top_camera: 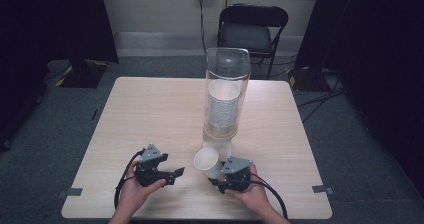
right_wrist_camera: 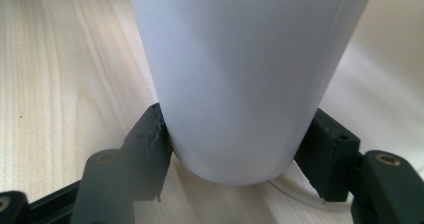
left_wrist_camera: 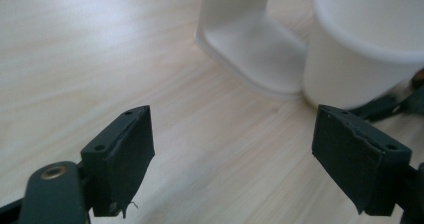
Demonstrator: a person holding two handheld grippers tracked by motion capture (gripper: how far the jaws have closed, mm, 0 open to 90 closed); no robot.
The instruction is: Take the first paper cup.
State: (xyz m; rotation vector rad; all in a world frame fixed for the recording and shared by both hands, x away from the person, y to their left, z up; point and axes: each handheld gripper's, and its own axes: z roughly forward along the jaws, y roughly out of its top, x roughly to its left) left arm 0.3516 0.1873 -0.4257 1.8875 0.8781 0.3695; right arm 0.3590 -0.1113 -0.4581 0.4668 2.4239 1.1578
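The right gripper (top_camera: pixel 216 176) has its jaws closed on a white paper cup (top_camera: pixel 206 160), clamped low on the cup's wall near its base, as the right gripper view shows with a pad pressed against each side of the cup (right_wrist_camera: pixel 240 79). The cup is tilted, its open mouth turned up and away from the person, and it sits just in front of the foot of the clear cup dispenser (top_camera: pixel 226 91), which stands upright on the counter (top_camera: pixel 150 109) with a stack of like cups (top_camera: pixel 223 106) inside its tube. The left gripper (top_camera: pixel 176 174) rests to the left of the dispenser's foot, jaws spread wide with nothing between them; in its own view the cup (left_wrist_camera: pixel 360 49) and the dispenser's white base (left_wrist_camera: pixel 250 44) lie ahead of it.

A single paper cup like this is judged very light and thin-walled: it will dent or go oval under a hard squeeze, most easily near the rim. The base, stiffened by the bottom disc, is the sounder place to hold, and that is where the jaws sit. The smooth wall tapers, so a loose grip could let it slide out
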